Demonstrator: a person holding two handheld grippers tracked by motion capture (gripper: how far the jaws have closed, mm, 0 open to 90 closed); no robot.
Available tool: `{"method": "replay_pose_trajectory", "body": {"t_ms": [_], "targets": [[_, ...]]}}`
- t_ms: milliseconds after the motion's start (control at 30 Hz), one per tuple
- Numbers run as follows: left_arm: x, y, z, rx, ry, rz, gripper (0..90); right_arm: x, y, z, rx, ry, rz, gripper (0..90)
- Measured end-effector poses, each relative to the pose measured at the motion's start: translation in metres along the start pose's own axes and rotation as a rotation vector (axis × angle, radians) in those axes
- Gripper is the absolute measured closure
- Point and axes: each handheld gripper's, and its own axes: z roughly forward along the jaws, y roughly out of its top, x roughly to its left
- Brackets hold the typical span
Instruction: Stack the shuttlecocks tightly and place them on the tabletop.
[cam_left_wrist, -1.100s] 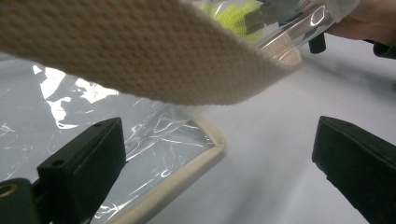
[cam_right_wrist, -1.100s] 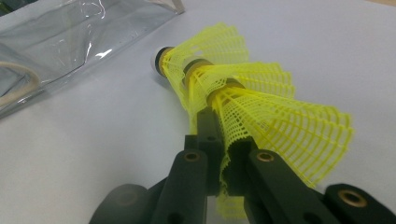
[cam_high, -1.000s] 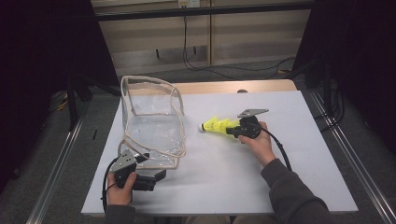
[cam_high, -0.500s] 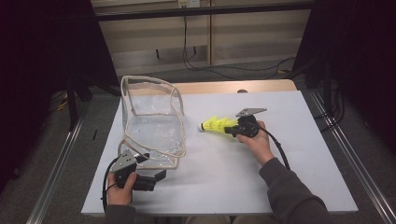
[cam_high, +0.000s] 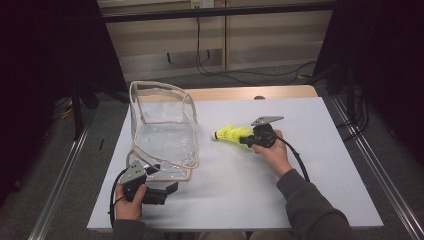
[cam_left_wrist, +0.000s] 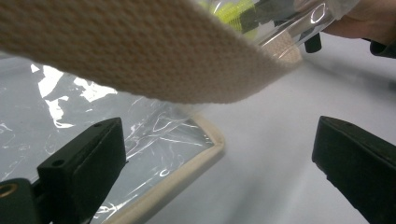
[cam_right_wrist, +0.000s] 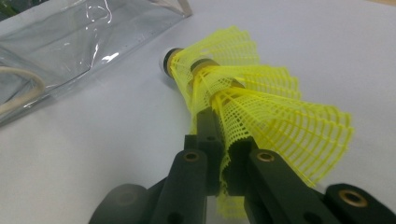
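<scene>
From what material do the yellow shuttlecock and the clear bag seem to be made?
The shuttlecock looks like plastic: its skirt is a moulded yellow mesh, matte. The bag seems to be clear glossy plastic film, because it creases and reflects light. Its edging looks like woven beige fabric, perhaps cotton.

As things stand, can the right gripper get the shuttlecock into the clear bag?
Probably yes. The right gripper pinches the shuttlecock beside the clear bag, with bare table between; the bag's mouth seems to stand open.
</scene>
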Motion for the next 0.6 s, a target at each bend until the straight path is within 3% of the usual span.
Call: {"method": "replay_pose_trajectory", "body": {"t_ms": [600], "targets": [[0.0000, 0.0000, -0.0004, 0.001, 0.002, 0.002, 2.7, 0.0008, -0.0067, -0.0056, 0.022, -0.028, -0.004, 71.0]]}}
